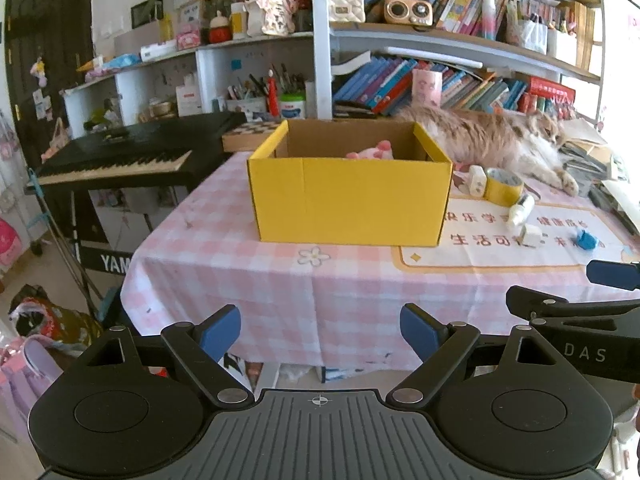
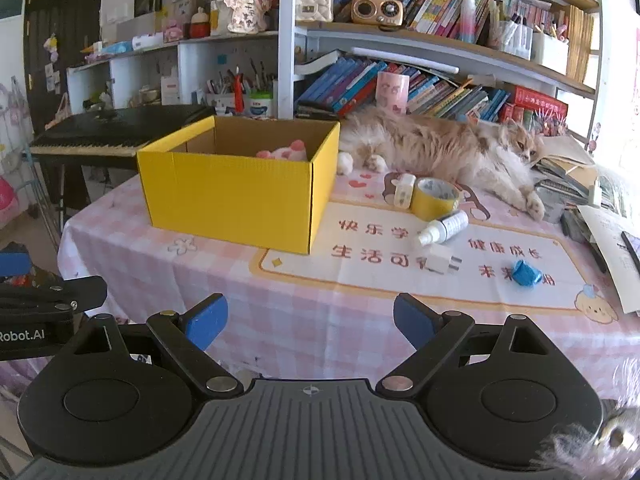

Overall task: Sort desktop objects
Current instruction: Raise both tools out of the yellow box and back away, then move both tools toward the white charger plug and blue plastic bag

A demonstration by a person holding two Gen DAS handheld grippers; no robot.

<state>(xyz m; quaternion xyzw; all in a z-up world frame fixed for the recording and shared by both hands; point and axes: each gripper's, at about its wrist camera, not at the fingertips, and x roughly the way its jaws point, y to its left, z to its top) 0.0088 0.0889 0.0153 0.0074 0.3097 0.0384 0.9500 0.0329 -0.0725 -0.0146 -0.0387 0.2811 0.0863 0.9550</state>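
Left wrist view: The left gripper hangs off the near edge of the surface, which is covered by a pink checked cloth. Its blue-padded fingers stand wide apart with nothing between them. A yellow cardboard box stands open-topped on the surface directly ahead; a pink plush toy lies inside it, partly hidden by the front wall. To the right of the box lie a roll of yellow tape, a white spray bottle, a white charger plug and a blue crumpled wrapper, all on a printed mat. A long-haired cat lies behind these items, in front of the bookshelf. A black keyboard stands to the left of the surface. Part of the right gripper enters at the right edge.

Right wrist view: The right gripper is also short of the near edge of the surface, fingers wide and empty. The yellow cardboard box sits ahead to the left with the pink plush toy inside. The roll of yellow tape stands just beside a small white container. The white spray bottle lies on its side near the white charger plug. The blue crumpled wrapper lies apart to the right. The cat lies stretched behind them.
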